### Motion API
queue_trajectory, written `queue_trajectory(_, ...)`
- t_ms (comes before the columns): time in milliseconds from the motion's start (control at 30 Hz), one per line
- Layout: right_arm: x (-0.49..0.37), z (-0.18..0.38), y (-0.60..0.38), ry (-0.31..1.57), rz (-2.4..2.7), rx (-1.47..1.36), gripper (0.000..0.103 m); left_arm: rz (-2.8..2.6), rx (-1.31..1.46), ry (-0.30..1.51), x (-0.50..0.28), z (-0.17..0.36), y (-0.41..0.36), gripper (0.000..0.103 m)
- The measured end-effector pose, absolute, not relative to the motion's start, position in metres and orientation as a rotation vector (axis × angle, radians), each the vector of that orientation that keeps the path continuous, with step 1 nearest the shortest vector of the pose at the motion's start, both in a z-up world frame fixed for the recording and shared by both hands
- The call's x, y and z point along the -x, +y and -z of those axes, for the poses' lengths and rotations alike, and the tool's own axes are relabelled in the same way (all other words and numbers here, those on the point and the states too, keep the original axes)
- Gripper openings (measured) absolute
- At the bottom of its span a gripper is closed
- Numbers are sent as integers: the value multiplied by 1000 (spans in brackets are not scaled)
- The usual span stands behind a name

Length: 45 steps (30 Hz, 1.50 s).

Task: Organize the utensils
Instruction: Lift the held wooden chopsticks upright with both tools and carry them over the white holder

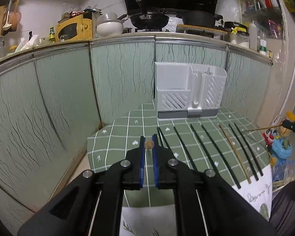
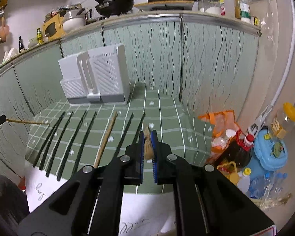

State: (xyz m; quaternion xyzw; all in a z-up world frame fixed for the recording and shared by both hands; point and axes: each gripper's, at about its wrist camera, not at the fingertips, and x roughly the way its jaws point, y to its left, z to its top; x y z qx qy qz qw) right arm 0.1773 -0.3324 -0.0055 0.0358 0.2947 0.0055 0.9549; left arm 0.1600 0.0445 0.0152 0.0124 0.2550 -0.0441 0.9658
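Green checked counter [image 1: 116, 137] is carrying a white utensil holder [image 1: 188, 90], with black chopsticks [image 1: 212, 151] lying in front of it. Left gripper [image 1: 149, 144] and right gripper [image 2: 147, 137] jaws are each clamping shut on a wooden chopstick [image 2: 148, 147], raised above the counter.

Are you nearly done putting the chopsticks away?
Not yet, just starting. Done: no chopsticks show in the white holder. In hand: the left gripper is shut on a wooden chopstick, and the right gripper on another wooden chopstick. Left: a row of black chopsticks and a third wooden chopstick lie on the green cloth.
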Motion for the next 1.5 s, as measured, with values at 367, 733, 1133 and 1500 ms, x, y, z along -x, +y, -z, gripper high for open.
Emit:
queue_trajectory(367, -206, -62, -330, 495, -67, -47, 7, 162, -29, 463, -191, -72, 45, 7)
queue_trajectory(733, -248, -119, -303, 485, -175, -7, 7, 304, -90, 431, -228, -143, -5, 7)
queue_trajectory(1133, -289, -166, -292, 439, -241, -28, 7, 411, -43, 429, -280, -176, -63, 7)
queue_trajectory(1500, -339, -170, -283, 474, -239, 2, 7, 455, -86, 485, -325, -164, -105, 7)
